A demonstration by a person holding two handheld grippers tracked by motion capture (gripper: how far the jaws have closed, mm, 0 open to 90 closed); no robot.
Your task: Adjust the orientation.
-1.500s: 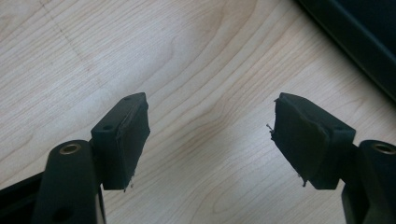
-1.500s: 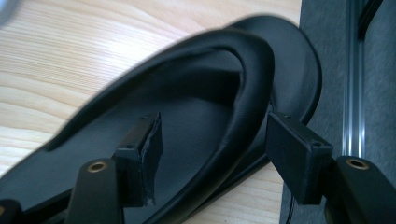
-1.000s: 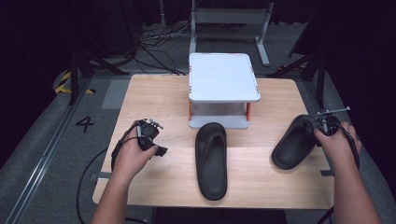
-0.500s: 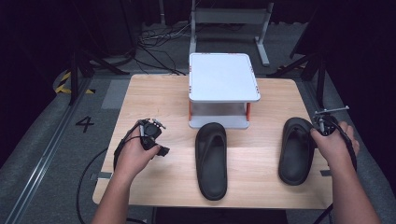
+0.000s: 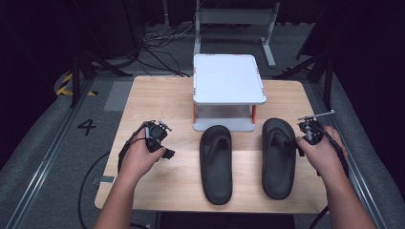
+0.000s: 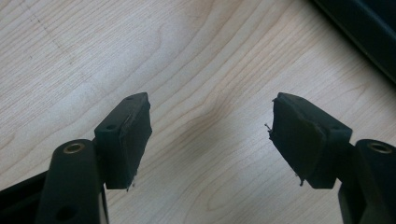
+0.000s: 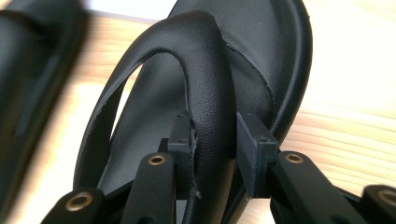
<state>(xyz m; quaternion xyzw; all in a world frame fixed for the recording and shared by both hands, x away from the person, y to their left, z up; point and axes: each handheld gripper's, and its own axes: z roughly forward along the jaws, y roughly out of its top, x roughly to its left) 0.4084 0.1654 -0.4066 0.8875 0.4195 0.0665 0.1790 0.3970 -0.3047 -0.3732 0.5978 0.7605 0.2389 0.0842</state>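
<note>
The right sandal (image 5: 278, 157) lies on the table (image 5: 157, 102), long axis near-to-far, parallel to the left sandal (image 5: 216, 163). The right claw (image 7: 212, 140), at its right edge, is clamped on its strap (image 7: 205, 70). The left claw (image 6: 210, 140) is apart over bare wood, far left.

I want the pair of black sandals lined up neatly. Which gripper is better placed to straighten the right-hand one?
The right gripper: it is already shut on the strap of the right-hand black sandal. The left gripper is open over bare wooden table.
</note>
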